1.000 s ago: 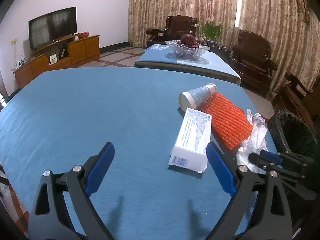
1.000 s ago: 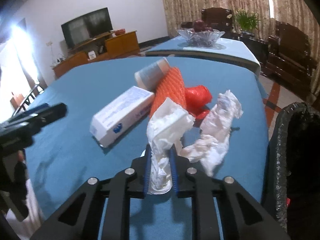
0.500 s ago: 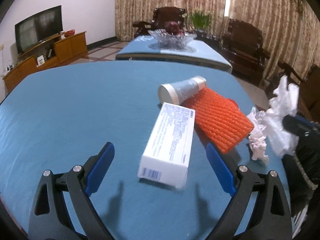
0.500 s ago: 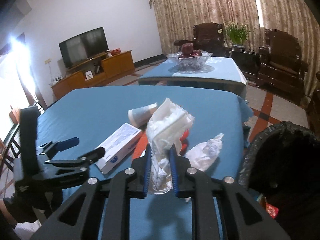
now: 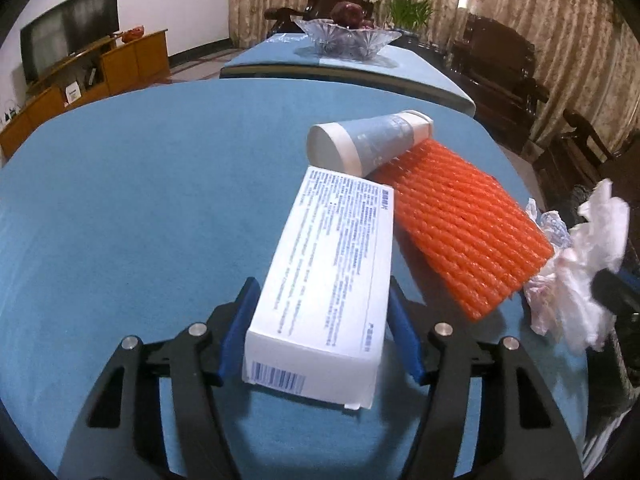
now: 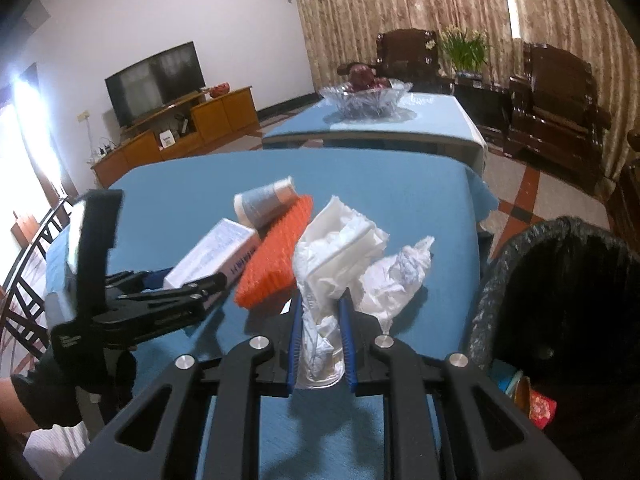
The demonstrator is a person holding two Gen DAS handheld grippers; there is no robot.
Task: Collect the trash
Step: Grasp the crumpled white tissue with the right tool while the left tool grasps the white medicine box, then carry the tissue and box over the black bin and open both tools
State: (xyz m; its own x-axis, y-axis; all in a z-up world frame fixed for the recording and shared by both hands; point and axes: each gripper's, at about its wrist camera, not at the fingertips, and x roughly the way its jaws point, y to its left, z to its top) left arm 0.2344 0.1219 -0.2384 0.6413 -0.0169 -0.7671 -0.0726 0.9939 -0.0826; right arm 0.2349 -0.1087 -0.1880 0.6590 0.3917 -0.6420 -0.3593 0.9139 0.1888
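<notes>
Right tongs (image 6: 322,336) are pinching a crumpled white tissue wad (image 6: 332,248), lifted beside the black-lined trash bin (image 6: 560,300), probably for dropping. Left tongs (image 5: 320,332) are straddling the white printed cardboard box (image 5: 332,276) on the blue tablecloth (image 5: 140,200); contact unclear, so grip cannot be told.

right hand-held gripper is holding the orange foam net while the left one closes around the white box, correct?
Not quite: the right hand-held gripper holds a crumpled white tissue, not the orange foam net, as the right wrist view shows. The left hand-held gripper does straddle the white box.
</notes>
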